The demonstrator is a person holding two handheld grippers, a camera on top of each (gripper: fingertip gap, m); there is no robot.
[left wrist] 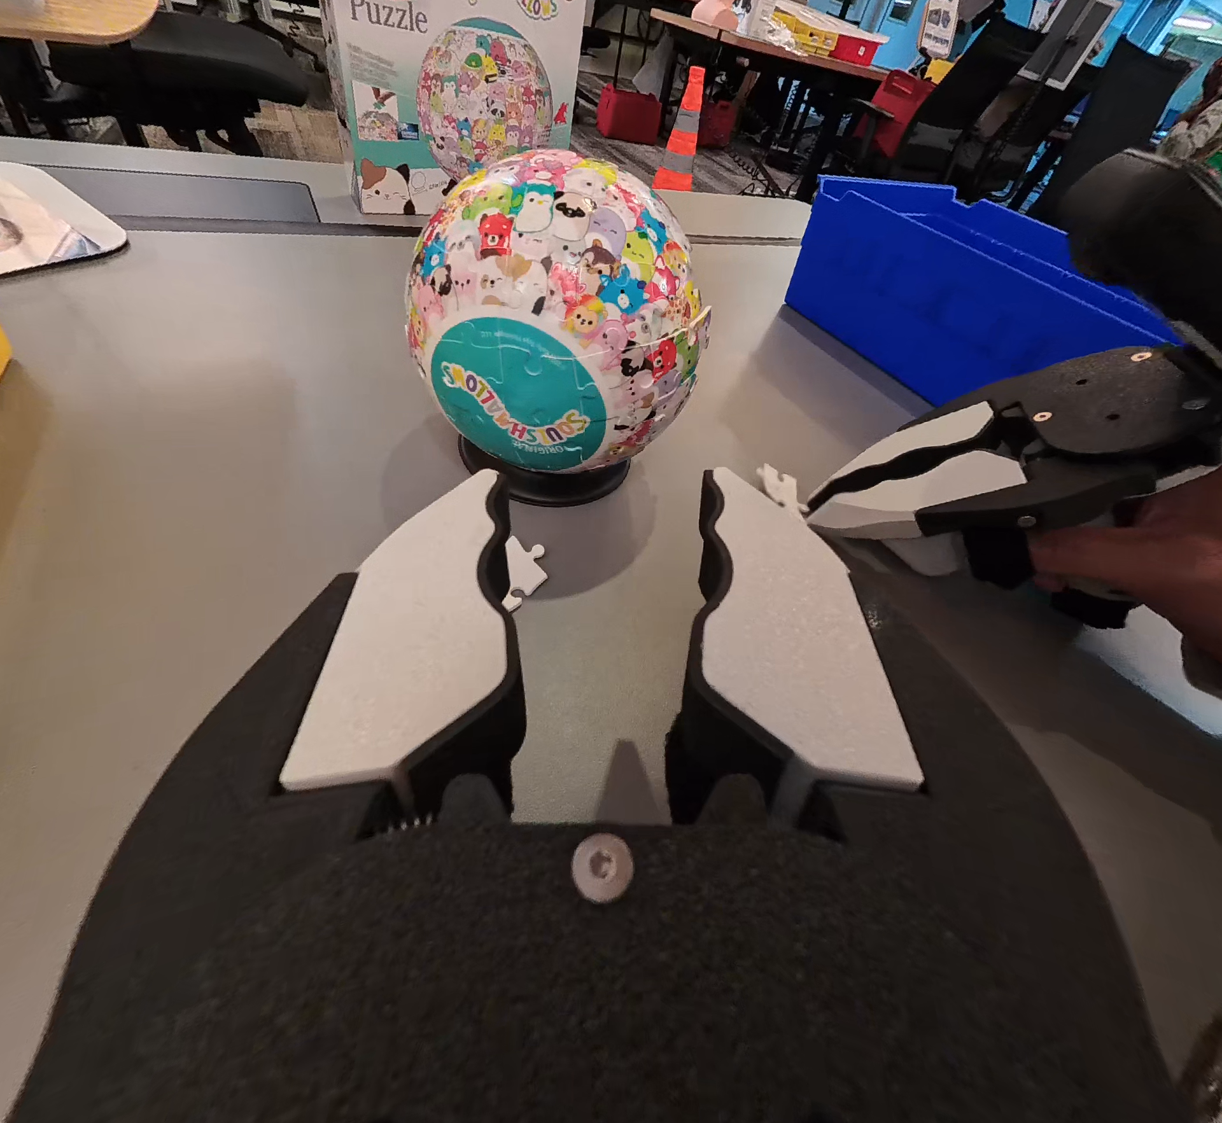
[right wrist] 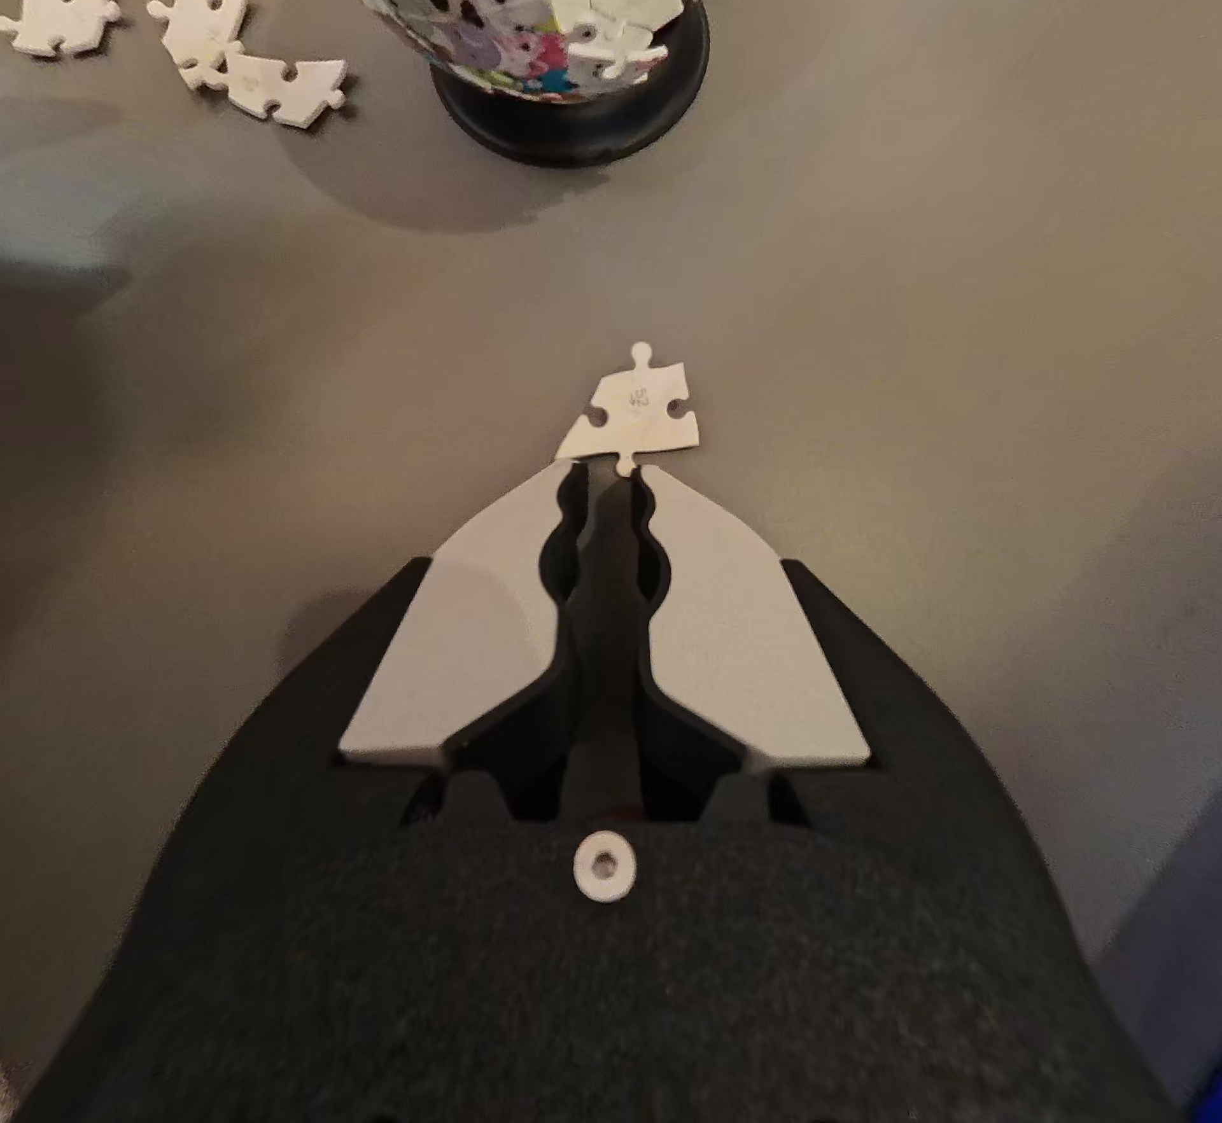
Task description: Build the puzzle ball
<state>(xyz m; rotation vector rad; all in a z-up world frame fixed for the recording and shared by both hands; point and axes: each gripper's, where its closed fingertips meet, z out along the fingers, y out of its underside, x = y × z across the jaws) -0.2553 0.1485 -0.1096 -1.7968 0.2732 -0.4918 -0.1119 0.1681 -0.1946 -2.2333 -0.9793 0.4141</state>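
The right gripper (right wrist: 611, 473) has its fingers nearly together, pinching the tab of a white puzzle piece (right wrist: 631, 414) that lies face down on the grey table (right wrist: 926, 364), on the near side of the puzzle ball (left wrist: 555, 311). So the pick-up step is in hand. The left gripper (left wrist: 602, 496) hangs with fingers apart, empty, just short of the ball's black stand (left wrist: 549, 486). Three loose pieces (right wrist: 198, 40) lie left of the ball. Next, probably: lift, turn the piece, match it to the ball's open gap.
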